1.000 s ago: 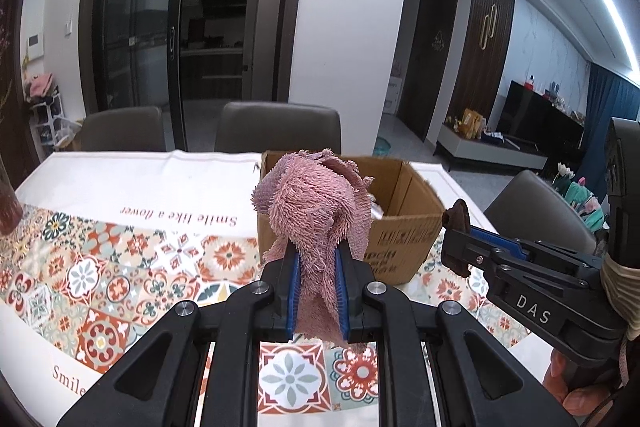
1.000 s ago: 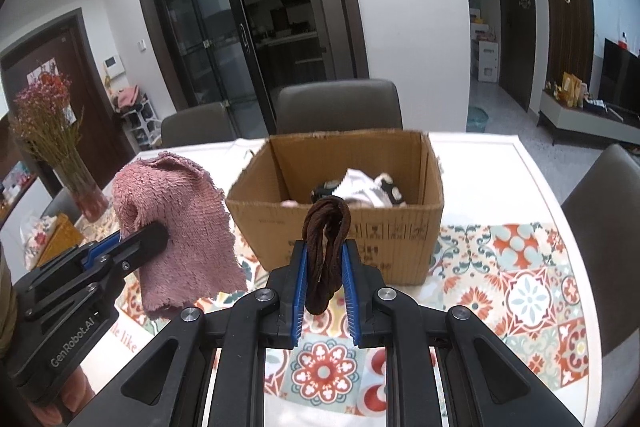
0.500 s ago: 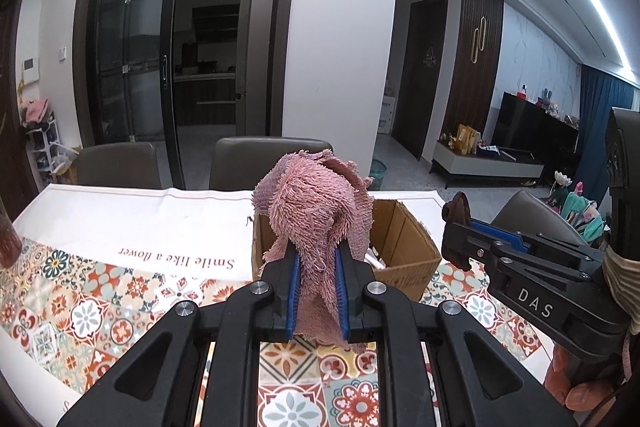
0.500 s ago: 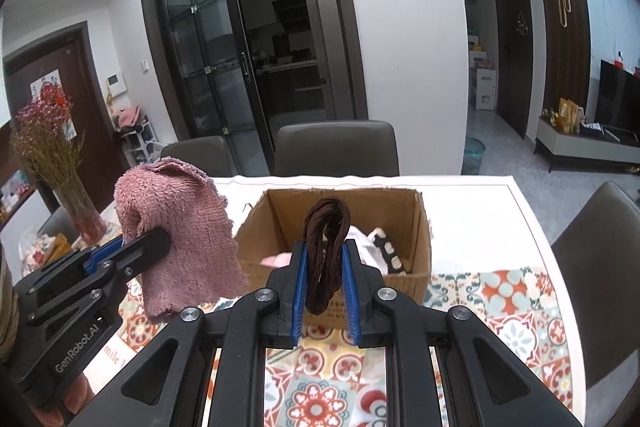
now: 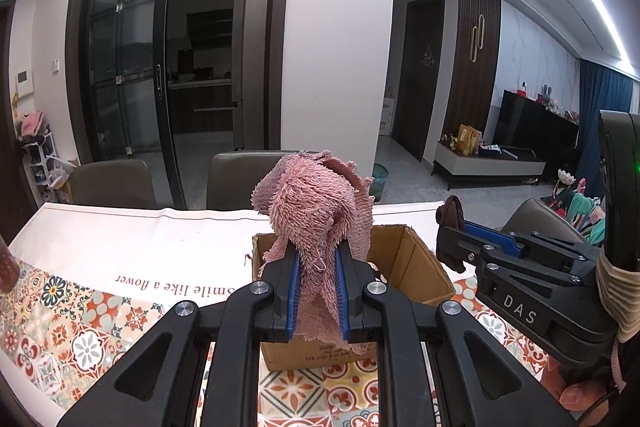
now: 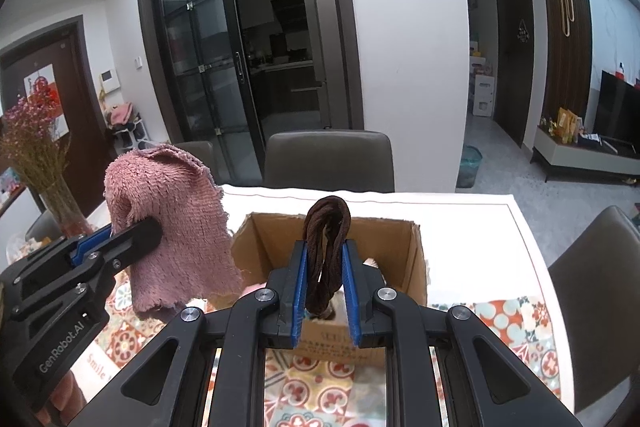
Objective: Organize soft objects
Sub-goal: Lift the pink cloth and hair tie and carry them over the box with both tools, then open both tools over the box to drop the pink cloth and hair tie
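**A:** Where do I stand with the box? I'm driving both hands from here and only have the wrist views.

**B:** The cardboard box (image 6: pixel 328 251) sits dead ahead of the right gripper (image 6: pixel 325 281) and below it, open top up, on the patterned tablecloth (image 6: pixel 516 327). Your tongs there are squeezed narrow on the brown knitted piece (image 6: pixel 327 251), which stands up as a loop between the blue pads.

**A:** And my left?

**B:** The left gripper (image 5: pixel 317 285) is clamped narrow on the pink fuzzy cloth (image 5: pixel 316 211). In its own view the box (image 5: pixel 404 263) shows just beyond the fingers and a little to the right. In the right view the left gripper (image 6: pixel 116 239) is off to the left of the box, with the cloth (image 6: pixel 172 223) hanging near the box's left wall, seemingly not yet over the opening.

**A:** So which hand is nearer to drop?

**B:** I'd judge the right: it lines up with the opening, and the far wall of the box is beyond its load. The left needs to go rightward as well as forward. The cloth's long axis hangs downward, so its loose lower edge may catch the near-left rim unless I carry it clear above.

**A:** Anything in the box already?

**B:** Something pale shows low inside, mostly hidden by the fingers; I can't tell what.
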Motion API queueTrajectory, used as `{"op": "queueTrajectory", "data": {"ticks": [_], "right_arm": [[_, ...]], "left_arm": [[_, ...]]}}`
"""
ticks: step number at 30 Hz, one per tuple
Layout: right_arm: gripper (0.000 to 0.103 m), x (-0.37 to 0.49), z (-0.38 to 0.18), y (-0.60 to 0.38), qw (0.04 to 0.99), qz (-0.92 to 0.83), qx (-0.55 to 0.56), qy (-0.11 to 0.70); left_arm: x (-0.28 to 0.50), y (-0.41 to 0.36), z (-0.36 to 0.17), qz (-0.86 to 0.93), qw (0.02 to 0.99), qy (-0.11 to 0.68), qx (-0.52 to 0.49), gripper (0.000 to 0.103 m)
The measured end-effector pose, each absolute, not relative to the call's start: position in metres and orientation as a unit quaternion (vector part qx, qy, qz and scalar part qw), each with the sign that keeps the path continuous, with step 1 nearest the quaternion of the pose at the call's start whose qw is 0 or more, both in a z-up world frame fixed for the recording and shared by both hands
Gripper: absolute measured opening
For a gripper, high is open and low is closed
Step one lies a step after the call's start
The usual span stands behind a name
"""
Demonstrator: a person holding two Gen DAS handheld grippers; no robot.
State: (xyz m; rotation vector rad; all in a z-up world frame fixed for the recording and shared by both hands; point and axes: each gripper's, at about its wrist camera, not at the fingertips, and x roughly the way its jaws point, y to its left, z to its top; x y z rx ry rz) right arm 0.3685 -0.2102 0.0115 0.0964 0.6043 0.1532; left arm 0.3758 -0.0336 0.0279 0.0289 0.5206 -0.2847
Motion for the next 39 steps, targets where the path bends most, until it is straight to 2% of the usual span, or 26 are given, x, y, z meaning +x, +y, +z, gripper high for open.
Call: {"op": "queueTrajectory", "data": {"ticks": [16,32,34,36,39], "right_arm": [[0.018,0.427,-0.017,-0.215,0.935,0.059,0.018,0.35],[0.018,0.459,-0.064,-0.211,0.901,0.067,0.002,0.429],[0.019,0.462,-0.07,-0.213,0.896,0.069,0.004,0.438],[0.021,0.464,-0.073,-0.214,0.892,0.072,0.005,0.446],[0.032,0.467,-0.076,-0.216,0.887,0.074,0.018,0.455]], "left_arm": [[0.437,-0.061,0.0,-0.145,0.937,0.313,0.049,0.017],[0.473,-0.077,-0.056,-0.157,0.896,0.412,0.057,0.018],[0.474,-0.079,-0.061,-0.157,0.892,0.419,0.06,0.023],[0.475,-0.079,-0.064,-0.157,0.89,0.424,0.061,0.038],[0.473,-0.079,-0.063,-0.157,0.892,0.42,0.063,0.045]]}}
